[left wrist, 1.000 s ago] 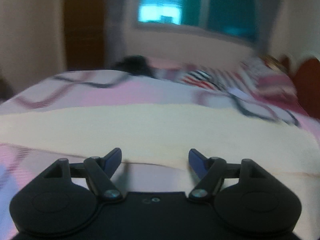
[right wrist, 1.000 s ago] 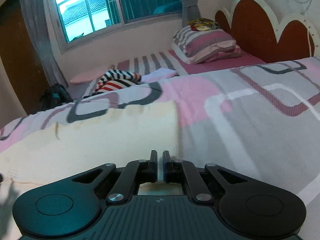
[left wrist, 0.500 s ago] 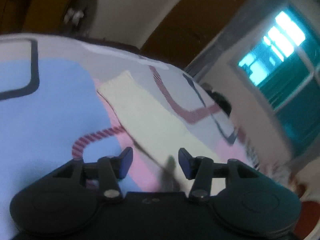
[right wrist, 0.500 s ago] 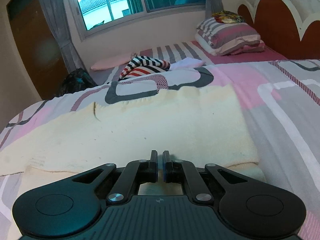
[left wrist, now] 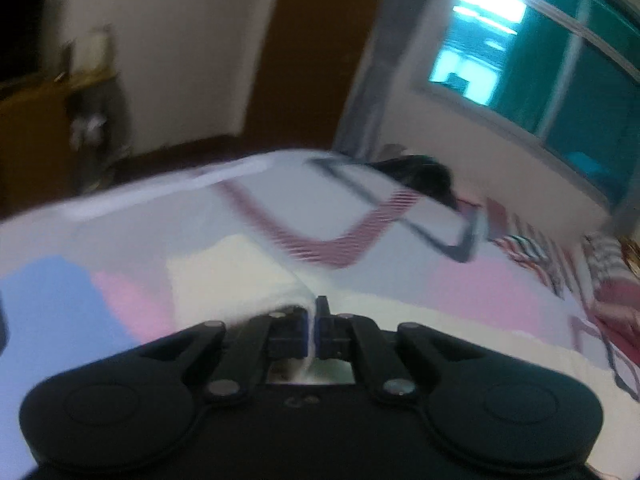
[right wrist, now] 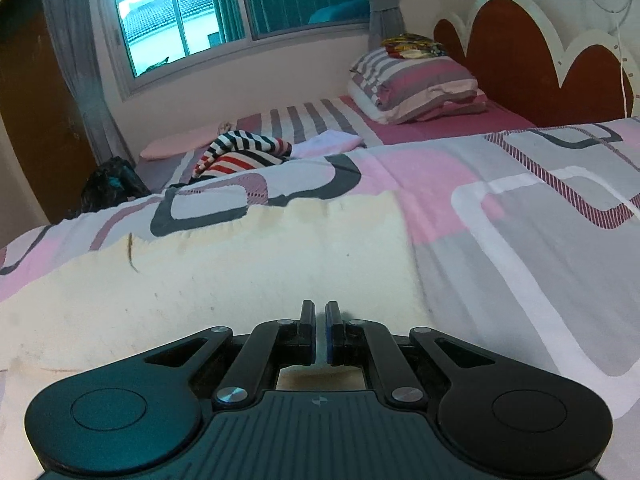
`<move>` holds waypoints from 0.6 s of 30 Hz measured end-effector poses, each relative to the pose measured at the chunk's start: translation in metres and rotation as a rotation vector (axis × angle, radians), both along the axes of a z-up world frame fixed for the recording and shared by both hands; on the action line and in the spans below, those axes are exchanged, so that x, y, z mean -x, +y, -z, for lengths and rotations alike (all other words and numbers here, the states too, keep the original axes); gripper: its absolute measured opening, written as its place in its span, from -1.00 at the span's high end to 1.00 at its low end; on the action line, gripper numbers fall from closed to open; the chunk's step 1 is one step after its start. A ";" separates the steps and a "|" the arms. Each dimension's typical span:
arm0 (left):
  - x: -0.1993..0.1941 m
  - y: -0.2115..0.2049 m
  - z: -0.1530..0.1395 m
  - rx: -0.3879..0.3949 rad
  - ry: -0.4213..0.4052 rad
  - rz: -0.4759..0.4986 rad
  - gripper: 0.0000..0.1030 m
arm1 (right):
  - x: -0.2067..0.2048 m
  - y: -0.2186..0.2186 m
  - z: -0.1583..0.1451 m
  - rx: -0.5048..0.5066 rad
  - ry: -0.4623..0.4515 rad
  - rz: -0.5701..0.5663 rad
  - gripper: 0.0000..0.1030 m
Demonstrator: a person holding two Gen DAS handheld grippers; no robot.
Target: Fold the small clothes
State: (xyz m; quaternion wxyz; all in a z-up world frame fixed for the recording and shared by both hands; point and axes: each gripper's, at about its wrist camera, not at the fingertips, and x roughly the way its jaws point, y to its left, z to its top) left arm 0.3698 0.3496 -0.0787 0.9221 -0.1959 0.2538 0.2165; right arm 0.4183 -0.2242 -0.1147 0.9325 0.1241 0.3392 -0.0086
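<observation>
A cream cloth point(right wrist: 224, 280) lies spread across the patterned bedspread point(right wrist: 520, 240), with a folded layer along its near edge. My right gripper point(right wrist: 320, 318) is shut on the cloth's near right edge. In the blurred left wrist view the cloth point(left wrist: 232, 276) runs away to the left, and my left gripper point(left wrist: 316, 320) is shut on a bunched fold of it. A striped garment point(right wrist: 240, 156) lies at the far side of the bed.
Striped pillows point(right wrist: 416, 84) rest against the red headboard point(right wrist: 520, 64) at the back right. A window point(right wrist: 224, 12) with grey curtains is behind the bed. A dark bag point(right wrist: 112, 184) sits by the far left bed edge. A wooden cabinet point(left wrist: 52, 128) stands left.
My left gripper swung left along the cloth and closed from open onto a fold of it. My right gripper stayed shut on the near edge and shifted its view slightly.
</observation>
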 end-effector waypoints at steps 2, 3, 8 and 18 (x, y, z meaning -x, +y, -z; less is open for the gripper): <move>-0.010 -0.024 -0.010 -0.006 -0.023 0.068 0.97 | 0.002 -0.002 0.000 -0.005 -0.002 0.007 0.93; -0.017 -0.037 -0.015 -0.015 -0.031 0.111 0.97 | 0.001 -0.002 0.001 -0.010 -0.004 0.009 0.93; -0.044 -0.129 -0.043 -0.096 -0.095 0.318 0.97 | 0.001 0.000 -0.003 -0.021 -0.015 -0.015 0.93; -0.076 -0.276 -0.001 -0.104 0.009 0.586 0.97 | 0.008 -0.010 -0.004 -0.052 -0.014 -0.021 0.93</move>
